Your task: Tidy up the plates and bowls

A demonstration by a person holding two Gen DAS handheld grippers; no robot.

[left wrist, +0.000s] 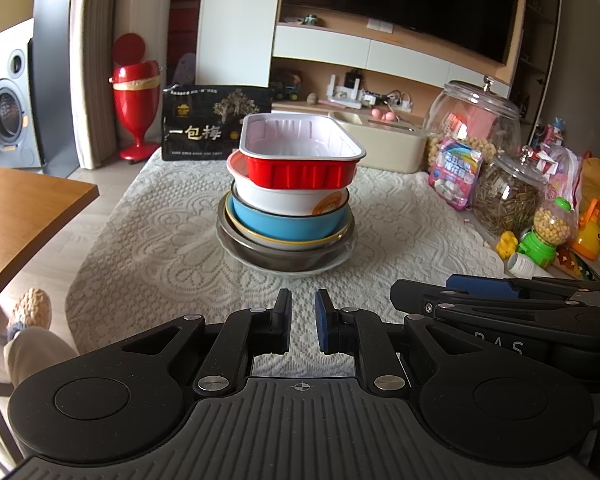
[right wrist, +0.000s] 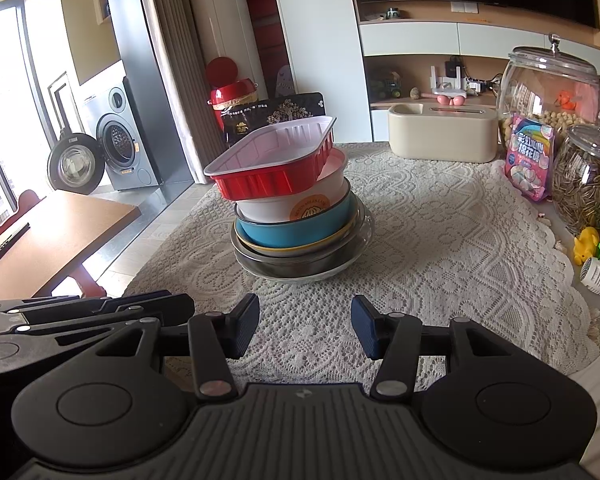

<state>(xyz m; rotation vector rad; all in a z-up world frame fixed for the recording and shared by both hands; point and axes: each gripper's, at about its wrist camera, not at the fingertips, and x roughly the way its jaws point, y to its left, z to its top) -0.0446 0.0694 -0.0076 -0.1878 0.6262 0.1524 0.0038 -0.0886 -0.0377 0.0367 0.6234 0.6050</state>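
Observation:
A stack of dishes stands mid-table on the lace cloth. A red rectangular tray (left wrist: 300,172) with a white inside tops it, tilted in the right wrist view (right wrist: 268,184). Under it come a white bowl (left wrist: 284,200), a blue bowl (left wrist: 276,224), a yellow-rimmed dish, a steel bowl (left wrist: 276,258) and a clear glass plate (left wrist: 340,266). My left gripper (left wrist: 303,320) hovers short of the stack, shut with nothing in it. My right gripper (right wrist: 305,326) is also short of the stack, open and empty. The two grippers sit side by side, each showing at the edge of the other's view.
A black gift box (left wrist: 216,124) and a cream container (right wrist: 440,136) stand behind the stack. Glass jars (right wrist: 548,84), a pink packet (right wrist: 530,156) and toys (left wrist: 548,232) crowd the right edge. A wooden table (left wrist: 24,216) lies left, and a person's slippered foot (left wrist: 30,312) is below it.

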